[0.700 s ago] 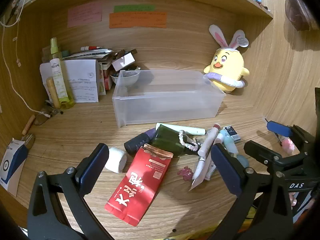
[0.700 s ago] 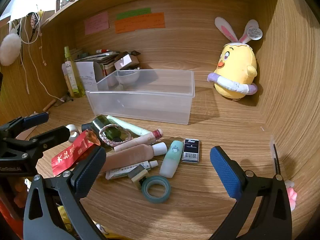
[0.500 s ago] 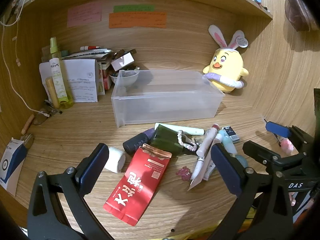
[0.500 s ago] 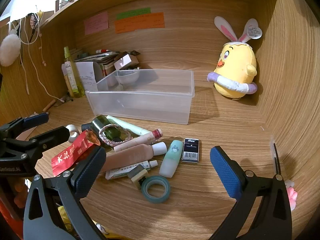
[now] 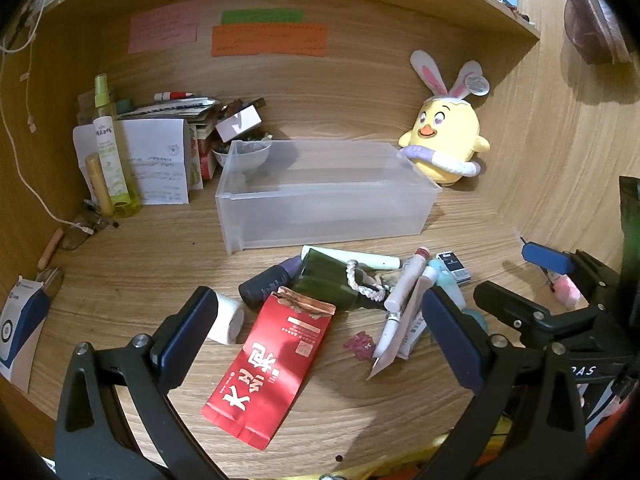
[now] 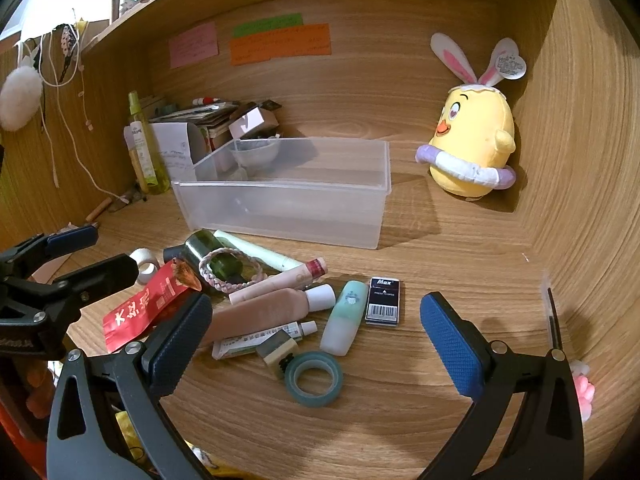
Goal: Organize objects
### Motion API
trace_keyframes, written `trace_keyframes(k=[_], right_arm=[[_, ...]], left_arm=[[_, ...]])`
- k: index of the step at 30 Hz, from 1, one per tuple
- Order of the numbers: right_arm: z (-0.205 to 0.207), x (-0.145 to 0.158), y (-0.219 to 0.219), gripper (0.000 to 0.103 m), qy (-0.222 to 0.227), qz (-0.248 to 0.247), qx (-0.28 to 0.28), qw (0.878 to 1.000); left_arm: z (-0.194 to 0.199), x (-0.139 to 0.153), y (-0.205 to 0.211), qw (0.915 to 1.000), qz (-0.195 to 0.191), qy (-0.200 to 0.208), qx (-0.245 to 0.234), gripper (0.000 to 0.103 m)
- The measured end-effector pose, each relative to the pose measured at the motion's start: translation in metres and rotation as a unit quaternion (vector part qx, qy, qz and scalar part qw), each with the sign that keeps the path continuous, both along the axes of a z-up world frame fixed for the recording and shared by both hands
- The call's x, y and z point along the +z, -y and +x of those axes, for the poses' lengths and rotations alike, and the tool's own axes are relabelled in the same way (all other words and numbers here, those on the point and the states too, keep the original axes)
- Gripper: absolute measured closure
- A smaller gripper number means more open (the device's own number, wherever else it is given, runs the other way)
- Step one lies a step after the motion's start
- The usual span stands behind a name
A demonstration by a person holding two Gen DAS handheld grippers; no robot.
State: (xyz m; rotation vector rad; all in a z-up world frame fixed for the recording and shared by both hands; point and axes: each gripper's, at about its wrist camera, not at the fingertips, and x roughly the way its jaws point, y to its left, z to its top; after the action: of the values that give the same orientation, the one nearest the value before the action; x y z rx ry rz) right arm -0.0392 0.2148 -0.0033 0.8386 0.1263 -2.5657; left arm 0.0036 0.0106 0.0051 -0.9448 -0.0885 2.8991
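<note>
Hovering fully open and empty, left gripper (image 5: 320,332) and right gripper (image 6: 316,336) face desk clutter before the clear bin (image 6: 288,196). Red foil pouch (image 5: 272,368) appears light, crinkly, slippery; grip across its flat middle.

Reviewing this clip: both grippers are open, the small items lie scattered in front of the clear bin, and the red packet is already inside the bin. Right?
Not quite. The red packet is not in the clear bin; it lies flat on the desk before it, among the other items, as the left wrist view shows. Both the left gripper and right gripper are open.
</note>
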Motion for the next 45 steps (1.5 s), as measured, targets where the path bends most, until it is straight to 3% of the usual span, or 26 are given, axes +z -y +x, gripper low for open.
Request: trace_keyframes(k=[45], right_arm=[[0.0016, 0.0026, -0.0022, 0.0, 0.008, -0.012, 0.012, 1.0]], left_arm=[[-0.0008, -0.0015, 0.0009, 0.9999, 0.01, 0.009, -0.002, 0.0]])
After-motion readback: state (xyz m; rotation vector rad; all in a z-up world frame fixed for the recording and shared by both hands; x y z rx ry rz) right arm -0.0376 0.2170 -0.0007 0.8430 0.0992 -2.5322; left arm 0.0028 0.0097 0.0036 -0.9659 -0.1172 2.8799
